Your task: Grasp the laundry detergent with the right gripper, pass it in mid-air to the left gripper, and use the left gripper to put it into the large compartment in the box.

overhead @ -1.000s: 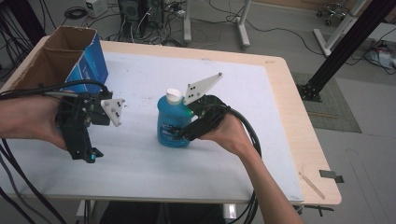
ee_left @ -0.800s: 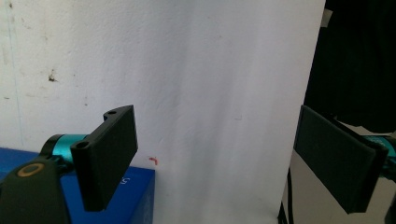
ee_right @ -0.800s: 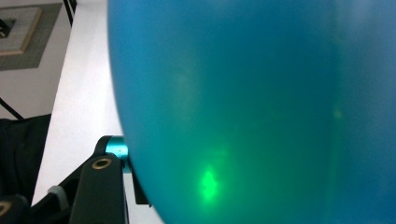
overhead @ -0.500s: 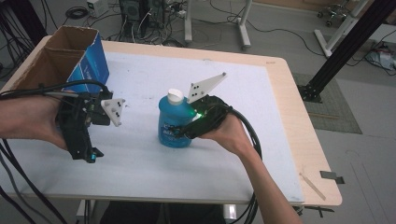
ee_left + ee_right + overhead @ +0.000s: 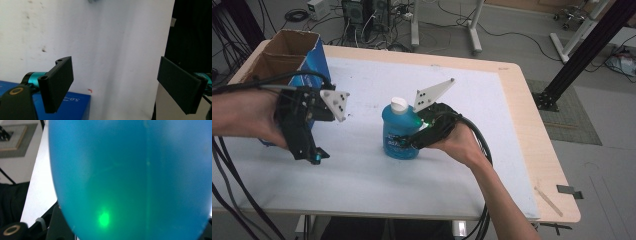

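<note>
While your right gripper (image 5: 404, 141) has just closed its jaws on the blue bottle (image 5: 398, 131), that bottle stands upright near the middle of the white mat (image 5: 472, 115). Your left gripper (image 5: 307, 150) hangs left of the bottle, well apart, jaws wide with nothing between.

Blue translucent bottle (image 5: 400, 134), white cap, upright on white mat, mid-table, label facing front

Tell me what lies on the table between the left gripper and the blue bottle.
Nothing: in the high view, bare white table cover separates the left gripper from the blue bottle.
</note>
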Available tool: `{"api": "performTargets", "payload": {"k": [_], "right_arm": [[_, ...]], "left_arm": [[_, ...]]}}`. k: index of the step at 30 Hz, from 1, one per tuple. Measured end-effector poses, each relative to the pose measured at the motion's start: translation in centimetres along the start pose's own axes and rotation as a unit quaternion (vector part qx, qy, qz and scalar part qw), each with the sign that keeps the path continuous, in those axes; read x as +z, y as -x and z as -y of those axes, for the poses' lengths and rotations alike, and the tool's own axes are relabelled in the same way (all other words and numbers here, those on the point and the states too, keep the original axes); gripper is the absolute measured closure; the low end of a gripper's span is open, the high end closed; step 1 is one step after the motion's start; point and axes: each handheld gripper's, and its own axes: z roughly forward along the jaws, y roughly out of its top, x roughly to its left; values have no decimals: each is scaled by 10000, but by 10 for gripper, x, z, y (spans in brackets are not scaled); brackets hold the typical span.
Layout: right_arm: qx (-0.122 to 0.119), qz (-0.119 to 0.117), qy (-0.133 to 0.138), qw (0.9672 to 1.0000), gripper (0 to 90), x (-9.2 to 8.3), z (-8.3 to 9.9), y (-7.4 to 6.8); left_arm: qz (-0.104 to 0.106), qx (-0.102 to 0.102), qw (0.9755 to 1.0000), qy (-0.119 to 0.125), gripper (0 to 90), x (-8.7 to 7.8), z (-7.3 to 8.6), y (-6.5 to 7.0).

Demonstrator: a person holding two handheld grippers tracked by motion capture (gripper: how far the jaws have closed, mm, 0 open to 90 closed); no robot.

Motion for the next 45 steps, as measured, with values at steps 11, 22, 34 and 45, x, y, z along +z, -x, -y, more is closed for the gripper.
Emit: {"api": "performTargets", "payload": {"k": [11,22,34,45], "right_arm": [[-370,-141,170,9991,459,-27,-46,11],[-356,-165,243,9989,458,-39,-60,21],[-336,-155,239,9990,456,-40,-59,22],[-337,-181,223,9990,455,-38,-58,21]], "left_arm": [[-1,53,9966,828,136,-57,-56,-42],[130,159,9975,671,136,-48,-102,-56],[187,279,9977,597,138,-33,-123,-56],[180,281,9981,512,186,-30,-126,-56]]}}
